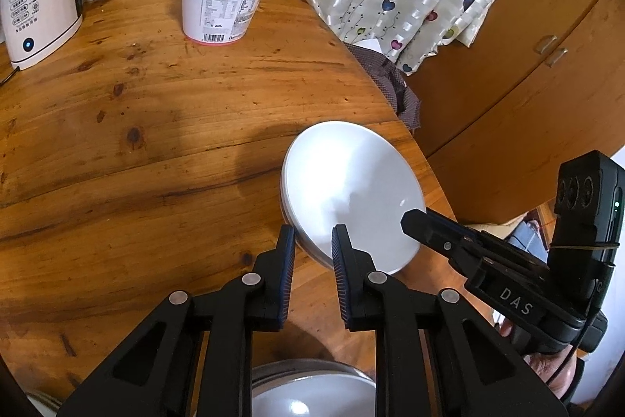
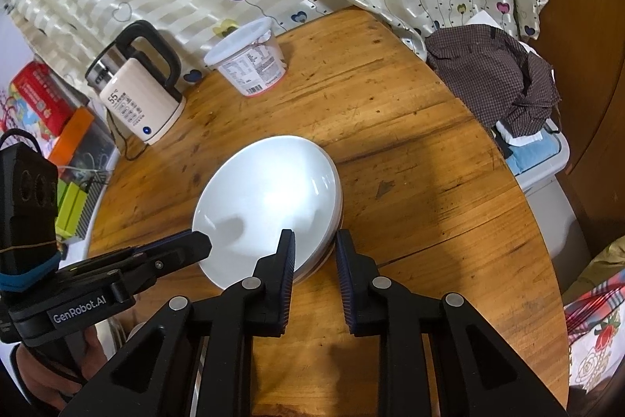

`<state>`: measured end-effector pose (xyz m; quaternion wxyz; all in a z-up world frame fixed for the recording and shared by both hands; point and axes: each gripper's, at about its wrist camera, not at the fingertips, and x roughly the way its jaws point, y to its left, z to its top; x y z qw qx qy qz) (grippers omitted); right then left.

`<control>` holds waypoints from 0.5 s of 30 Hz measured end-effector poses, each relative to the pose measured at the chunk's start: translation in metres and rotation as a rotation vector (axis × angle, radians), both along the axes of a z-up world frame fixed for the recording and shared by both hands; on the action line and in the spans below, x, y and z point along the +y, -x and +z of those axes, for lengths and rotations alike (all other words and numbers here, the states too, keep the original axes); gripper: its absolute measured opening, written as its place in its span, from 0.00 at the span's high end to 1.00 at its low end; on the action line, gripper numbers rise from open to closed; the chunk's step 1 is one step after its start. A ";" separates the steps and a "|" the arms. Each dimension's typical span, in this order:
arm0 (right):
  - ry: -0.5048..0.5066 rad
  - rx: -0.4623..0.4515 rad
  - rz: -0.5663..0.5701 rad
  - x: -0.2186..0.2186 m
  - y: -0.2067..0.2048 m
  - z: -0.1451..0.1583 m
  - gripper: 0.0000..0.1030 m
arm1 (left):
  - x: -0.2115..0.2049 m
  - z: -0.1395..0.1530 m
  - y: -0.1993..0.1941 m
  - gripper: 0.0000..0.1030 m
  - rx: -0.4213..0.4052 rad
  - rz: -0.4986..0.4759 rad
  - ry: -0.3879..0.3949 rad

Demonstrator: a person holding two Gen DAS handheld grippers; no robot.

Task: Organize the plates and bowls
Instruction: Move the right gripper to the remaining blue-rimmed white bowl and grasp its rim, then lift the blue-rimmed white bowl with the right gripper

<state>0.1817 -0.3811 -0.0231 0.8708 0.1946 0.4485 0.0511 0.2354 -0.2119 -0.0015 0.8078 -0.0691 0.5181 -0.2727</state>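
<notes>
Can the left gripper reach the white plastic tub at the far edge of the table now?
Probably yes, once free. The left gripper straddles the rim of the stacked white plates; beyond them, bare wooden table leads to the white plastic tub.

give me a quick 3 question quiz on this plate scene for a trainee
1. True or false: the kettle display reads 55.
2. Which gripper has its fingers on either side of the rim of the white plates? A) left gripper B) right gripper C) both
3. Fill in: the lidded white tub stands on the ____ table.

Key: 1 true. 2 C. 3 wooden.
</notes>
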 end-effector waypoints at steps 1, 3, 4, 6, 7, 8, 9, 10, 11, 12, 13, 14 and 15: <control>0.001 -0.002 0.001 0.000 -0.001 0.001 0.80 | 0.001 0.000 0.000 0.80 0.000 0.001 0.000; 0.004 -0.006 0.004 0.002 -0.003 0.003 0.80 | 0.002 0.001 0.001 0.80 -0.003 0.004 0.001; 0.005 -0.007 0.006 0.003 -0.004 0.003 0.80 | 0.003 0.001 0.002 0.80 -0.003 0.005 0.002; 0.006 -0.008 0.008 0.004 -0.003 0.005 0.80 | 0.003 0.002 0.003 0.80 -0.005 0.007 0.002; 0.008 -0.010 0.009 0.004 -0.001 0.006 0.80 | 0.004 0.003 0.003 0.80 -0.008 0.007 0.003; 0.009 -0.011 0.010 0.005 -0.001 0.006 0.80 | 0.004 0.003 0.004 0.80 -0.010 0.008 0.003; 0.010 -0.012 0.010 0.006 -0.001 0.007 0.80 | 0.005 0.004 0.005 0.80 -0.013 0.008 0.003; 0.011 -0.014 0.010 0.006 0.000 0.008 0.80 | 0.005 0.006 0.006 0.80 -0.016 0.008 0.003; 0.014 -0.018 0.011 0.008 0.002 0.009 0.80 | 0.005 0.007 0.007 0.80 -0.021 0.008 0.003; 0.016 -0.021 0.012 0.009 0.005 0.011 0.80 | 0.006 0.008 0.008 0.80 -0.024 0.008 0.003; 0.018 -0.024 0.013 0.009 0.006 0.012 0.80 | 0.007 0.009 0.008 0.80 -0.027 0.009 0.004; 0.020 -0.027 0.013 0.010 0.006 0.013 0.80 | 0.007 0.009 0.009 0.80 -0.029 0.010 0.005; 0.021 -0.029 0.014 0.011 0.007 0.014 0.80 | 0.008 0.011 0.009 0.80 -0.031 0.012 0.007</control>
